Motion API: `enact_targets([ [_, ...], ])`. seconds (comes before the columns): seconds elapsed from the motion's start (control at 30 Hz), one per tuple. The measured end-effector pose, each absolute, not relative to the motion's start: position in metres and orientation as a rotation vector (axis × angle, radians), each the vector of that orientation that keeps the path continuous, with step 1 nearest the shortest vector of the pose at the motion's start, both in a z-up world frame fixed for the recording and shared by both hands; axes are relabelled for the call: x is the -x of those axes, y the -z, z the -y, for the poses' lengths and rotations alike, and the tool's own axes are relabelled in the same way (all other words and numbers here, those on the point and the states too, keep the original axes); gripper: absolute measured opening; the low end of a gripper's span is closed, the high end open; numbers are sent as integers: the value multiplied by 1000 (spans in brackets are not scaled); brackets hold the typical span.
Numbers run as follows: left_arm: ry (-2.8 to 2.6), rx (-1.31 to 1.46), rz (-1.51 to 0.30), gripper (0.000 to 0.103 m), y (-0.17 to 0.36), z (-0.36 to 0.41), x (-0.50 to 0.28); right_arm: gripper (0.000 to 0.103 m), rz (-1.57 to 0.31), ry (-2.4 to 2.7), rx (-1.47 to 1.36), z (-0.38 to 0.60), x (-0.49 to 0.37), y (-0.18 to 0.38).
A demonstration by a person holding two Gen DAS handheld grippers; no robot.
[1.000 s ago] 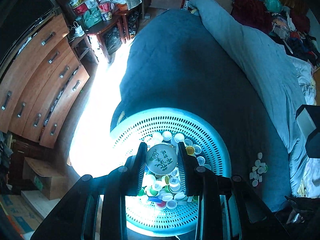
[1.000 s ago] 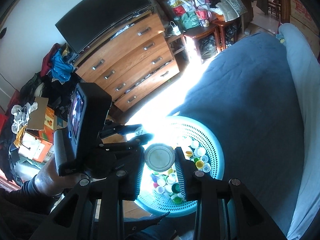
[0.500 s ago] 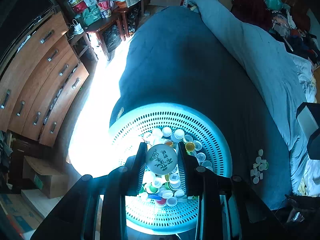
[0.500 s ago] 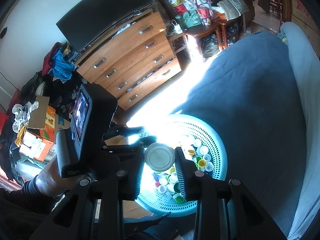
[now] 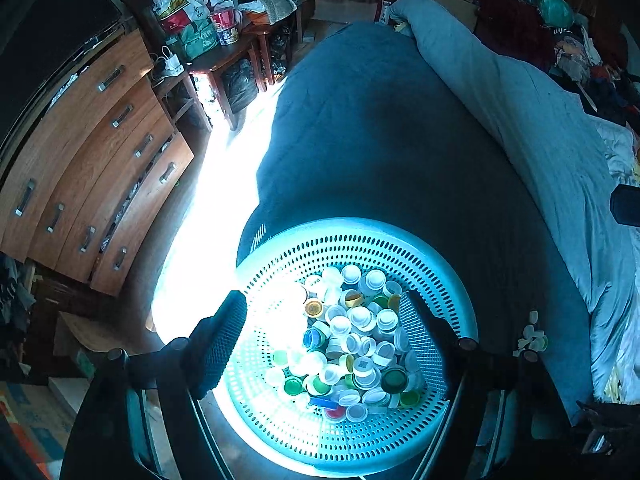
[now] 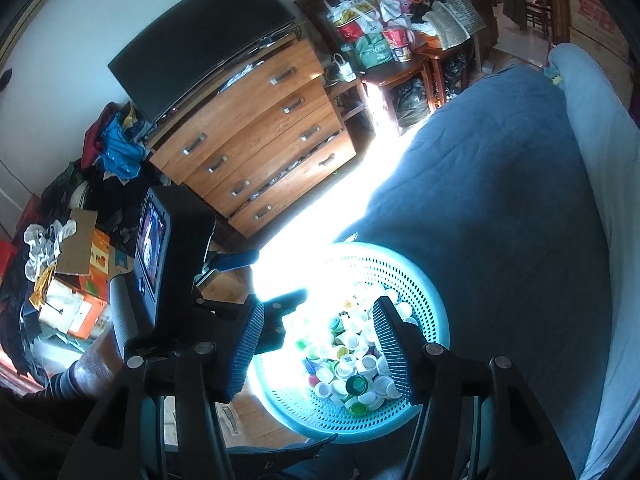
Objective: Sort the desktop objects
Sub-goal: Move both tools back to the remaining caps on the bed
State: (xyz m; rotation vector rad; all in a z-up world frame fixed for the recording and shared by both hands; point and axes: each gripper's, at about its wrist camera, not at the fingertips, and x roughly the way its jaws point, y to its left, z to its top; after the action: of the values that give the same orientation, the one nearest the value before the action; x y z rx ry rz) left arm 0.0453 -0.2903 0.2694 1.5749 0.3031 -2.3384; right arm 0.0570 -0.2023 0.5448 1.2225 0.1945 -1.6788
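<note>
A round teal perforated basket (image 5: 452,292) sits at the near edge of a dark blue bed and holds a heap of bottle caps (image 5: 352,344) in white, green, yellow and blue. My left gripper (image 5: 324,316) hangs above the basket, jaws wide open and empty. My right gripper (image 6: 316,320) is also open and empty above the same basket (image 6: 432,292), over its caps (image 6: 352,364). The left gripper's body (image 6: 160,256) shows in the right wrist view, to the left of the basket.
A few loose caps (image 5: 532,336) lie on the bed (image 5: 400,140) right of the basket. A wooden chest of drawers (image 5: 88,160) with a TV (image 6: 200,40) stands left. A light blue quilt (image 5: 540,120) lies on the right. Bright sunlight washes out the floor.
Both grippers opened. The large round lid with dark lettering in the left gripper and the large lid in the right gripper are gone from the jaws, presumably dropped into the basket.
</note>
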Motion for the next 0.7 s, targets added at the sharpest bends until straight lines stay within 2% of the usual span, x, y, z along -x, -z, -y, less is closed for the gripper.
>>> enact_targets([
  [0.17, 2366, -1599, -305, 73, -265, 279, -33, 63, -130, 1781, -1200, 167, -41, -543],
  [0.37, 2545, -1745, -175, 73, -245, 187, 9, 63, 45, 2126, -1297, 21, 1, -508],
  [0.5, 2674, -1908, -102, 74, -206, 89, 32, 63, 177, 2341, -1493, -113, 6, -458],
  [0.7, 2713, -2116, -64, 73, -104, -29, 54, 63, 310, 2383, -1775, -244, -36, -376],
])
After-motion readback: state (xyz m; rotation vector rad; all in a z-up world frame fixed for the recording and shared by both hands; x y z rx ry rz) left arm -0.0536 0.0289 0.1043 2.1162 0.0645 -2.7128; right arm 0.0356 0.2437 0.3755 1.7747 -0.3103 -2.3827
